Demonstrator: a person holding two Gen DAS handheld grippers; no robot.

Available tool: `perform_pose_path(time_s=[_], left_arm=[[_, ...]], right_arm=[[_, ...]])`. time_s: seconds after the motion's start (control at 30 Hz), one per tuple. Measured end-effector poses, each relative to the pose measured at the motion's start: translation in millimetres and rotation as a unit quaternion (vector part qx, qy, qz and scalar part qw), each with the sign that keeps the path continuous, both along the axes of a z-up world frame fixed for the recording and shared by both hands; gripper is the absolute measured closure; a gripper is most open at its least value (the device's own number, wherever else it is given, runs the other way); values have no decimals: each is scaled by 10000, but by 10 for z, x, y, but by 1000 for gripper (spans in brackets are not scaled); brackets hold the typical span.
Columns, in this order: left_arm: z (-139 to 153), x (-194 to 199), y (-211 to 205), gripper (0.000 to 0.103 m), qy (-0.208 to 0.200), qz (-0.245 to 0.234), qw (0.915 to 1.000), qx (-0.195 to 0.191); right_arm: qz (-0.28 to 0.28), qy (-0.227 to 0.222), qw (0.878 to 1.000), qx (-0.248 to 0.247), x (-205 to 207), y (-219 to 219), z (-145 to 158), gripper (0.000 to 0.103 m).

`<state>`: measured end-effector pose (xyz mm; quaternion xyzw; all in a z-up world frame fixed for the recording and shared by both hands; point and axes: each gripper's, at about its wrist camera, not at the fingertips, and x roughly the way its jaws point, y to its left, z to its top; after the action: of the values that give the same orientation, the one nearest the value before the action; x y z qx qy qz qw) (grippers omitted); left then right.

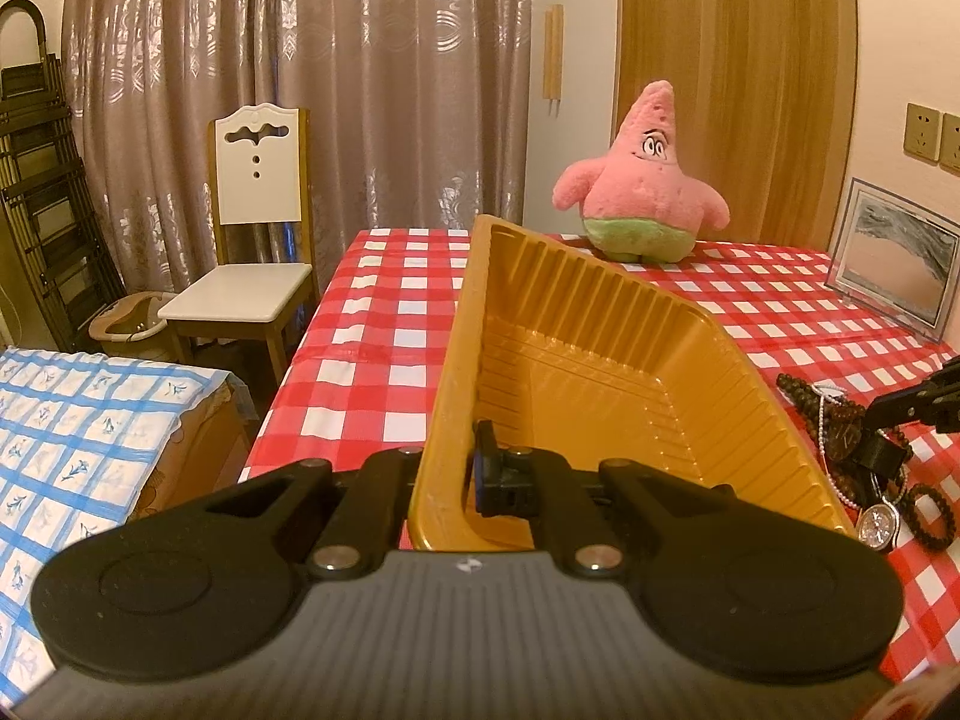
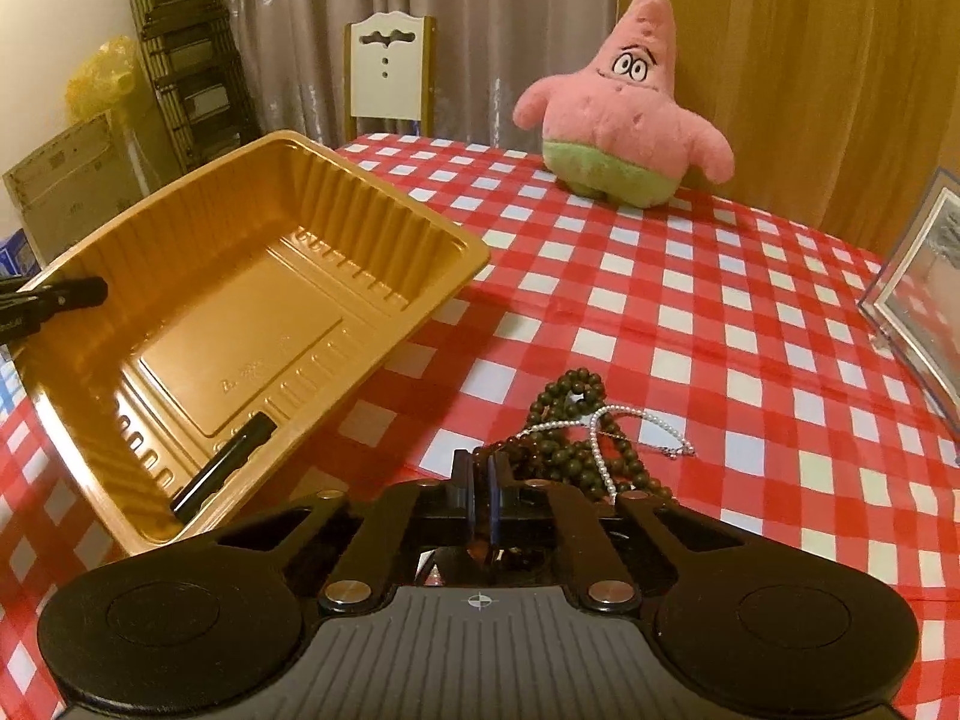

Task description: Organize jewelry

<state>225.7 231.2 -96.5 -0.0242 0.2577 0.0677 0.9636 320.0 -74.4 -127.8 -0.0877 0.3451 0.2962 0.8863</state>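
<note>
Jewelry (image 2: 576,438) lies heaped on the bench right of our tilted tray (image 2: 252,300), whose rim our left tool (image 1: 465,474) pinches; our right tool (image 2: 480,498) is closed in the beads, nothing trayed yet.

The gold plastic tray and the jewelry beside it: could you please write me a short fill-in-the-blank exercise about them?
1. The left gripper is shut on the rim of the gold ribbed plastic ____.
2. The dark wooden bead strand and white pearl necklace lie on the red-and-white ____ tablecloth.
3. The pink star-shaped plush toy wears ____ shorts.
4. The right gripper is closed over the jewelry ____.

Missing words: tray; checked; green; pile
</note>
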Motion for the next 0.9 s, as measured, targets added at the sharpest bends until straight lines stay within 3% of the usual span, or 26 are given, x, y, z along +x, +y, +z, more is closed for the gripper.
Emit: perform_pose_path(time_s=[0.5,0.73,0.9], left_arm=[[-20,13,-13,99,-16,-34,10000,40],[-17,11,-13,99,-14,-32,10000,33],[-18,8,-16,99,-13,-27,10000,24]], right_arm=[[-682,-242,9914,1092,49,-444,625,99],[-288,-304,9875,1518,-92,-268,916,99],[271,-81,9829,1820,-226,96,970,99]])
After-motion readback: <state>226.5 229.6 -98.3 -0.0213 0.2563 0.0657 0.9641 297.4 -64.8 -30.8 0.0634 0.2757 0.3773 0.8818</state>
